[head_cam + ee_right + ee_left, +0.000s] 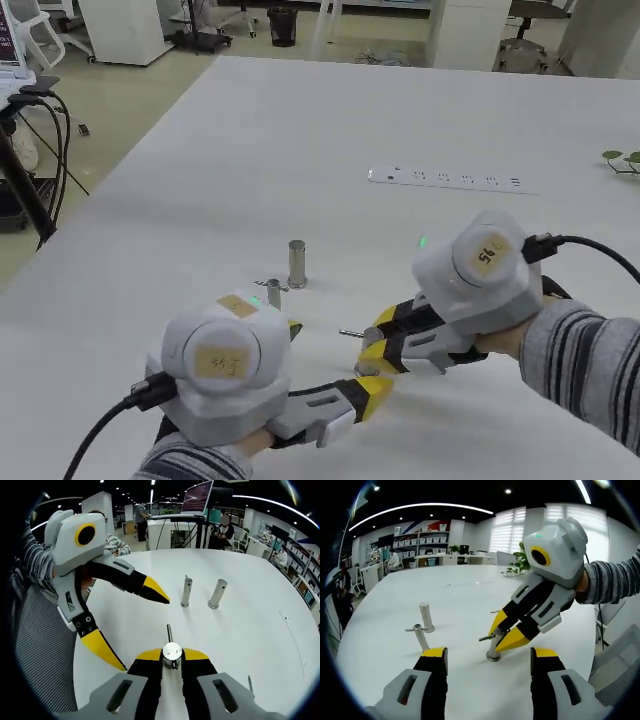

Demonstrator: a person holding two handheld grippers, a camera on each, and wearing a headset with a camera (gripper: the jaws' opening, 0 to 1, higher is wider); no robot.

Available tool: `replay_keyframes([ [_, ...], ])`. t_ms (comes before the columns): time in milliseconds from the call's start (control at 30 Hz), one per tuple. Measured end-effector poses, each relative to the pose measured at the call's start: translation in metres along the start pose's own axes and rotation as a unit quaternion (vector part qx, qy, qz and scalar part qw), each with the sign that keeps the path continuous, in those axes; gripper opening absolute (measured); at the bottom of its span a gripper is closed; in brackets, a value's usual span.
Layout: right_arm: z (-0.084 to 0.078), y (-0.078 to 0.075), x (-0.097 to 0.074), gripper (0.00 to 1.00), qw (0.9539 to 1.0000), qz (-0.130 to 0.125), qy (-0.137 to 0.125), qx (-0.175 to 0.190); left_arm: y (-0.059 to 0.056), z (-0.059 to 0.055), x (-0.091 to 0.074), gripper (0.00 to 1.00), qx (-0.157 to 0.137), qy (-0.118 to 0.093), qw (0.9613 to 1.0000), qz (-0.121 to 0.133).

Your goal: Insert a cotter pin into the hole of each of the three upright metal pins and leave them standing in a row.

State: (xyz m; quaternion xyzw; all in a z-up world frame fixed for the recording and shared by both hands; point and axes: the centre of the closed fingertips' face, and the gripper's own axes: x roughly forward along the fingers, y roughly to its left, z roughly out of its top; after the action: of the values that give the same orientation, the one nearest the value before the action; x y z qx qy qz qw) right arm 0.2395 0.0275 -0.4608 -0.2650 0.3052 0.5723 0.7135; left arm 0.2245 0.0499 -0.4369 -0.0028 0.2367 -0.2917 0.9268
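Note:
Three upright metal pins stand on the white table [250, 180]. My right gripper [376, 338] [172, 661] is shut on the nearest pin [370, 338] [493, 651] [172, 652], and a cotter pin [350, 333] [170, 630] sticks out sideways from it. My left gripper [334, 357] [489, 655] is open, its jaws spread on either side of that pin without touching it. Farther off, a second pin [273, 291] [186, 591] has a cotter pin through its top. Beside it stands a third, bare pin [297, 263] [218, 593].
A white power strip [445, 180] lies on the far side of the table. A plant [625, 160] sits at the right edge. One loose cotter pin [249, 682] lies on the table near my right gripper. Chairs and desks stand beyond the table.

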Motion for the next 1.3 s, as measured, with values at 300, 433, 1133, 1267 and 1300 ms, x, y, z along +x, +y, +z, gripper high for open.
replay_keyframes([
  [300,0.002,-0.001,0.001,0.08,1.0000,0.007,0.001,0.003,0.011,0.000,-0.015,0.76,0.003,-0.001,0.9999,0.014],
  [433,0.005,-0.007,0.001,0.08,1.0000,0.006,0.000,0.002,0.018,0.003,-0.021,0.78,0.010,-0.006,0.9996,0.027],
  [1133,0.014,-0.040,0.006,0.08,0.9996,0.006,0.021,-0.018,0.035,0.000,-0.024,0.85,0.003,-0.005,0.9990,0.044],
  [1267,0.014,-0.044,0.008,0.08,0.9996,0.009,0.021,-0.019,0.037,0.000,-0.024,0.85,-0.002,-0.006,0.9989,0.046],
  [1300,0.014,-0.044,0.008,0.08,0.9995,0.009,0.022,-0.020,0.038,0.000,-0.024,0.85,-0.003,-0.006,0.9989,0.047],
])
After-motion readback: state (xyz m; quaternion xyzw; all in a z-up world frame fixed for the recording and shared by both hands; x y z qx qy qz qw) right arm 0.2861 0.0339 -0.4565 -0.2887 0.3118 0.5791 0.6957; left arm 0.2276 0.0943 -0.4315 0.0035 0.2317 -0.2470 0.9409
